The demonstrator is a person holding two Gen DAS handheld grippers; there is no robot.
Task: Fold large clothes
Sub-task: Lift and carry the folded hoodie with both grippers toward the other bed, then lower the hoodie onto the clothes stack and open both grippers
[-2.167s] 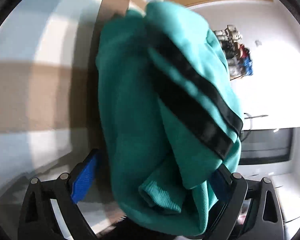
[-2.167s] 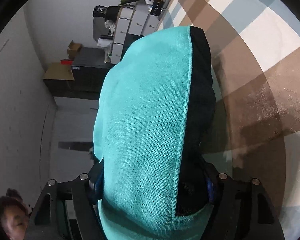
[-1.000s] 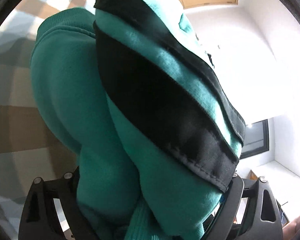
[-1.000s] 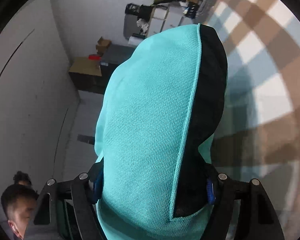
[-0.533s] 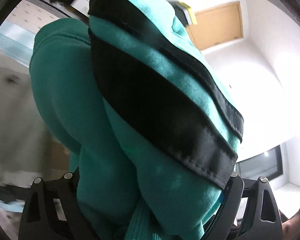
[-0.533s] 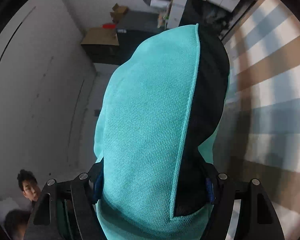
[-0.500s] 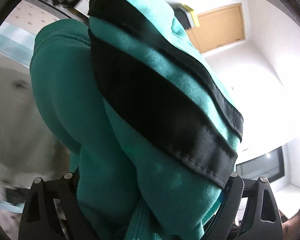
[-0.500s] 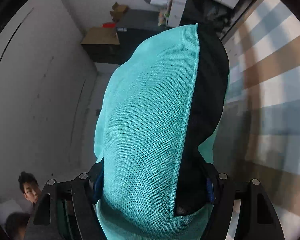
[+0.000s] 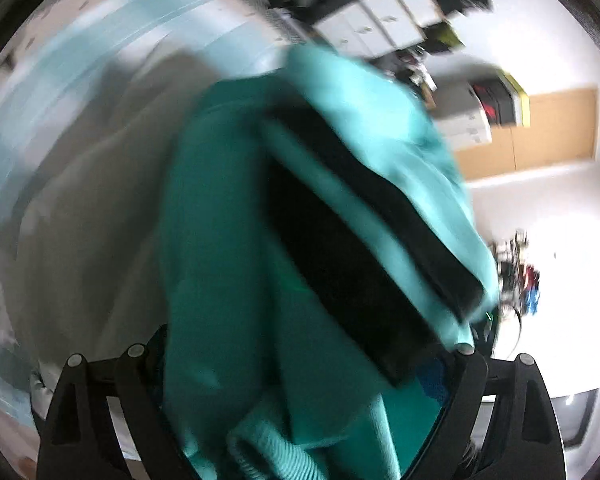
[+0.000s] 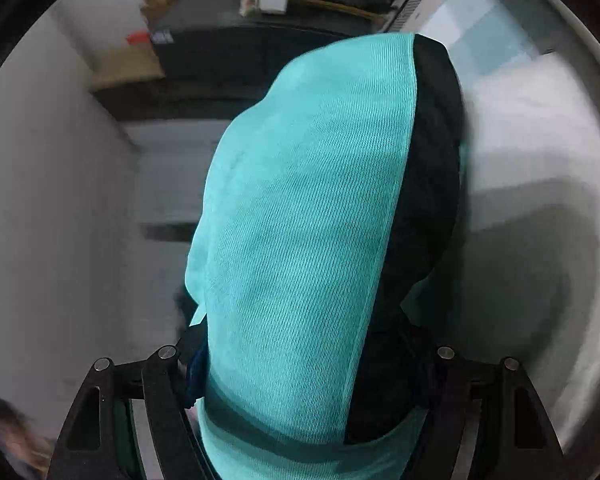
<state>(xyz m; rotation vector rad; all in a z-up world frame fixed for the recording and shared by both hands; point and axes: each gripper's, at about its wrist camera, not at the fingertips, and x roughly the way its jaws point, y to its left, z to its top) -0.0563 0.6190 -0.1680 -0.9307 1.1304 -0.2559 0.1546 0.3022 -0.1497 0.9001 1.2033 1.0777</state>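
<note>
Backdrop changed in both wrist views: brown-and-blue checked surface seen a second ago gone, replaced by a pale grey-white bedding surface (image 9: 80,208) beyond and left of the left hand-held gripper (image 9: 300,384), and right of the right hand-held gripper (image 10: 312,380). Shelving with white boxes (image 9: 380,20) now far ahead of the left one.

Bulky teal knit garment with black stripes (image 9: 284,240) bunched between left fingers, wide but pinching it. Same teal cloth with black panel (image 10: 308,220) fills the right jaws, which are opening, cloth pressed between them yet.

Judgement: bundle carried across to a drop spot; release likely beginning on the right, fold seemingly done.
</note>
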